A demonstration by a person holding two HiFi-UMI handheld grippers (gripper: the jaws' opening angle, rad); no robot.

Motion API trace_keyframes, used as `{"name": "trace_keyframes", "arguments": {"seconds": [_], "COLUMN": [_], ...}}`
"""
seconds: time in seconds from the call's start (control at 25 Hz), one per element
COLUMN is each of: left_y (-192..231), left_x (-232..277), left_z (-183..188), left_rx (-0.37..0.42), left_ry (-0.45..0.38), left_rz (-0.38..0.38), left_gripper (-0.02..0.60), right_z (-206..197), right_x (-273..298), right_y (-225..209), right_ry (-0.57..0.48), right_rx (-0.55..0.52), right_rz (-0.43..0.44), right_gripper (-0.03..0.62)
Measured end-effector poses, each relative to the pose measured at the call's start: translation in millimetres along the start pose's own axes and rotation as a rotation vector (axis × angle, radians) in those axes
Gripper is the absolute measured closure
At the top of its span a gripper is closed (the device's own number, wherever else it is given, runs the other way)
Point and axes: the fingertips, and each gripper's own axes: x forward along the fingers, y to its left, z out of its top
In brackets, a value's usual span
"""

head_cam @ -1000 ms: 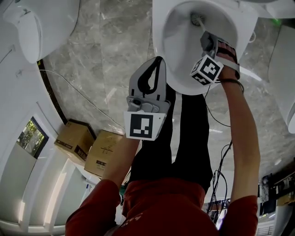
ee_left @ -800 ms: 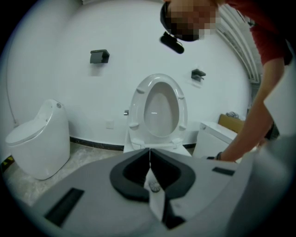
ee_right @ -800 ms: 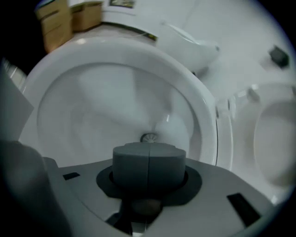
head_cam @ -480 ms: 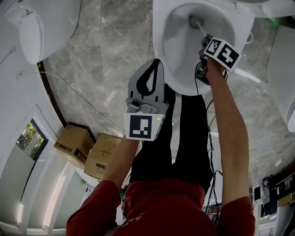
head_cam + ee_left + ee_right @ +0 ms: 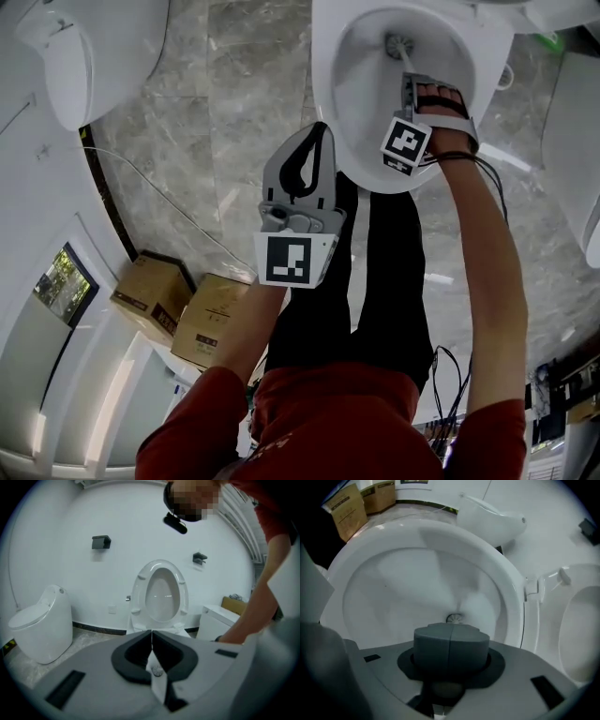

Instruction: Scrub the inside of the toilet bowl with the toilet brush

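While the right hand-held gripper (image 5: 410, 82) is held over the toilet bowl (image 5: 349, 94), its jaws are seen clamped on the handle of the toilet brush (image 5: 399, 43). The brush head is found low inside the bowl, just beyond the jaw tips. The left hand-held gripper (image 5: 319, 136) is held near the bowl's outer edge, jaws pressed together on nothing.

1. My left gripper (image 5: 322, 131) is a pale grey shell with black pads (image 5: 136, 656) and a small round screw (image 5: 158, 671) set low between them.
2. Its marker cube (image 5: 294, 259) shows a black square pattern on white.
3. The right gripper (image 5: 409, 82) is grey too, with a similar cube.
4. Thin black cables (image 5: 483, 171) loop at that wrist.
5. I see a red shirt (image 5: 347, 412) with short sleeves (image 5: 192, 427) and black trousers (image 5: 384, 281).
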Motion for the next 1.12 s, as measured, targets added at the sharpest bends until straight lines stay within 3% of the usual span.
{"name": "trace_keyframes", "arguments": {"seconds": [0.04,0.08,0.12,0.24,0.28,0.32,0.36,0.56,0.88,1.0,1.12], "left_y": [0.3,1.1,2.1,3.4,3.1,2.5,1.4,-2.2,14.3,13.0,11.4], "left_x": [-0.7,-1.6,-2.8,-4.4,-4.1,-3.7,-3.4,-5.7,-7.1,-8.2,-8.3], "left_z": [0.8,1.2,1.5,1.4,1.3,1.4,1.8,6.8,14.5,17.7,17.9], "left_rx": [0.001,0.0,-0.001,-0.004,-0.006,-0.008,-0.01,-0.006,-0.036,-0.044,-0.044], "left_ry": [0.0,0.0,0.0,-0.003,-0.003,-0.004,-0.006,-0.008,-0.065,-0.083,-0.084], "left_rz": [0.0,0.003,0.006,0.015,0.018,0.021,0.022,0.012,0.066,0.063,0.06], "left_gripper": [0.583,0.583,0.583,0.583,0.583,0.583,0.583,0.583,0.583,0.583,0.582], "right_z": [-0.6,-2.0,-4.4,-21.3,-28.2,-33.6,-36.6,-37.3,-73.0,-87.1,-88.4], "right_x": [0.3,0.6,0.2,-4.4,-6.0,-7.4,-8.4,-17.2,-80.6,-90.2,-99.1], "right_y": [0.2,-0.5,-2.2,-8.9,-9.4,-9.7,-10.5,-16.2,-17.1,-10.1,11.2], "right_ry": [-0.004,-0.01,-0.019,-0.014,0.006,0.025,0.037,-0.047,-0.12,-0.111,-0.102], "right_rx": [0.097,0.271,0.523,1.504,1.771,1.936,1.971,1.428,1.008,0.895,0.862], "right_rz": [0.02,0.061,0.121,0.33,0.376,0.4,0.399,0.281,0.074,0.062,0.098], "right_gripper": [0.441,0.441,0.439,0.441,0.441,0.442,0.444,0.445,0.448,0.448,0.447]}}
